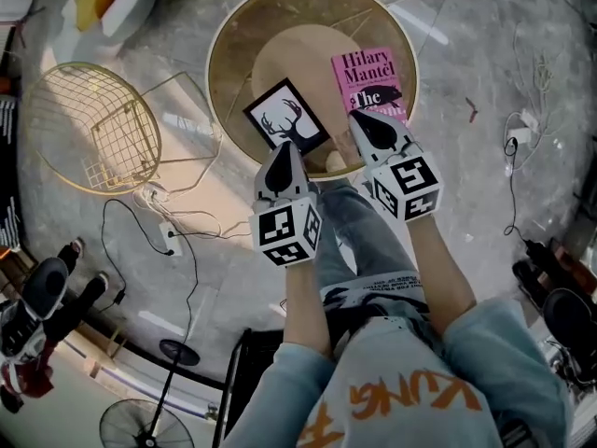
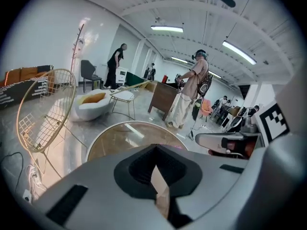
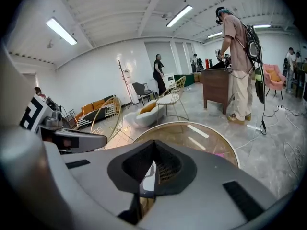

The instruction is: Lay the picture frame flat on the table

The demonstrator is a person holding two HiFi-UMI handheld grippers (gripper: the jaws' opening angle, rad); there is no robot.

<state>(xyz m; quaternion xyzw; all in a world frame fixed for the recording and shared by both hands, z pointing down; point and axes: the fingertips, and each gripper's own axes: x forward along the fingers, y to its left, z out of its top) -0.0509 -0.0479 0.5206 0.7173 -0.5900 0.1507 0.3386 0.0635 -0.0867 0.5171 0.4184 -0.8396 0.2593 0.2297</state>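
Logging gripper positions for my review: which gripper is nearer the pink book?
Right. The right gripper overlaps the lower edge of the pink book in the head view; the left gripper sits farther off, by the near side of the picture frame.

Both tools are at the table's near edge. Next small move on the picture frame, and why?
Probably open the left tool and ease it to the near corner of the picture frame: it and the right tool are both shut and empty, and its tip is nearest. From above I can't tell whether the frame leans or already lies flat.
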